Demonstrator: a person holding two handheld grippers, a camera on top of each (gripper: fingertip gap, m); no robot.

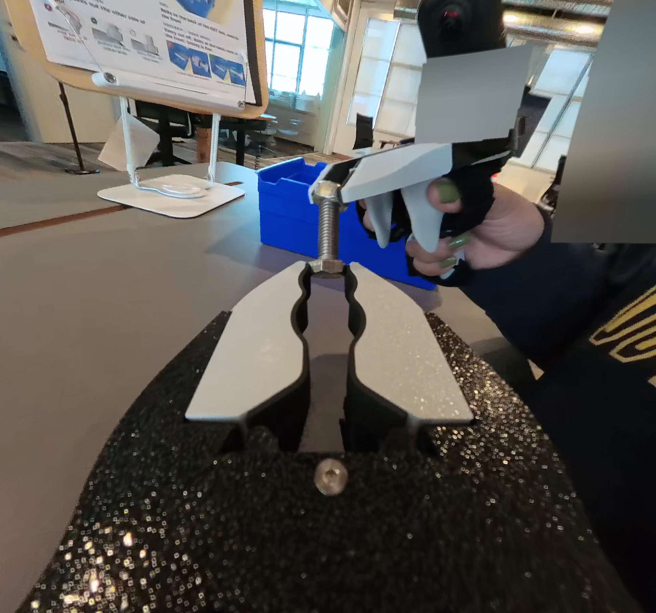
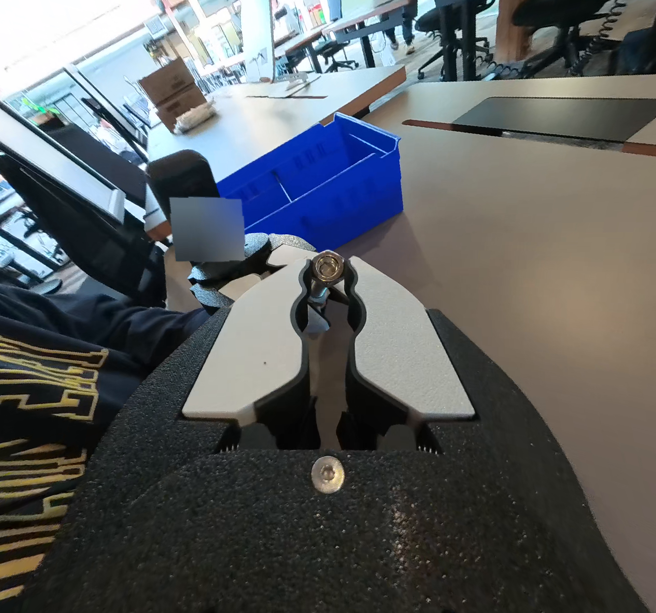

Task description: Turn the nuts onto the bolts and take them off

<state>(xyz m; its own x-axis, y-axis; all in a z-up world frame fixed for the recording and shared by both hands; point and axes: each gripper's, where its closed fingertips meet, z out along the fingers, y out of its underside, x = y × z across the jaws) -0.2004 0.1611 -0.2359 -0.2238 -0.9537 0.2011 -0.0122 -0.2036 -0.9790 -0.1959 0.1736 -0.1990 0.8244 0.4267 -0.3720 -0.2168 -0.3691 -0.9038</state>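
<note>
A steel bolt (image 1: 327, 226) stands upright between my two grippers above the grey table (image 1: 106, 294). My left gripper (image 1: 326, 269) is shut on the bolt's hex head (image 1: 326, 266) at the bottom end. My right gripper (image 1: 328, 192) comes in from the right, held by a hand (image 1: 490, 230), and is shut on the hex nut (image 1: 324, 190) at the top of the thread. In the right wrist view my right gripper (image 2: 327, 269) holds the nut (image 2: 327, 269) end-on, with the bolt's tip in its hole. The bolt head (image 2: 317, 299) and the left gripper's fingers (image 2: 284, 258) show below it.
A blue plastic bin (image 1: 291, 219) with dividers (image 2: 319, 184) stands on the table just behind the bolt. A white stand with an instruction sheet (image 1: 142, 27) is at the far left. A black mat (image 2: 553, 118) lies at the far right. The person's dark sleeve (image 1: 532, 311) is close by.
</note>
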